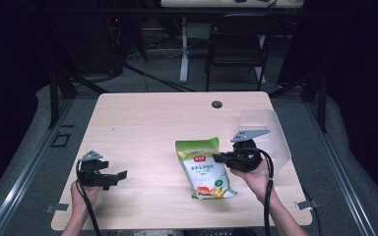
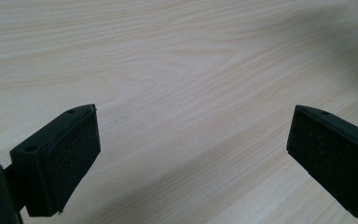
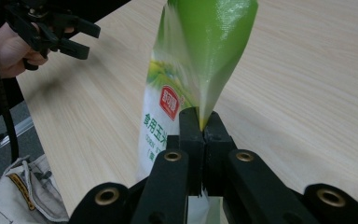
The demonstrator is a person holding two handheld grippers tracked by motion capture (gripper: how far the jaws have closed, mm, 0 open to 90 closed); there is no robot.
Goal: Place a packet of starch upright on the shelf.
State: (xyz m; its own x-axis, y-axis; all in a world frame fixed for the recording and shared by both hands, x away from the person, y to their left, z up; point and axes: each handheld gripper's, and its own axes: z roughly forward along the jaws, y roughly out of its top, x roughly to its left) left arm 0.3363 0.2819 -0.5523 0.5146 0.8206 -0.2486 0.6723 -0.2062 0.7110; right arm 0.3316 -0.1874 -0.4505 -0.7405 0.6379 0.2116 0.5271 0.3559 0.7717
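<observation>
The right gripper (image 1: pixel 222 158) has its jaws pinched tight on the edge of the green food bag (image 1: pixel 204 168), which lies toward the right of the wooden table (image 1: pixel 142 128), while the left gripper (image 1: pixel 119 176) rests well apart near the left front corner, its jaws spread wide over bare wood.

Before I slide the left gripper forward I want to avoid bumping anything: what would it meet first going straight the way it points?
The left gripper, jaws open, points across the bare table toward the green pouch held by the right gripper. The pouch looks first in line, though depth is uncertain.
</observation>
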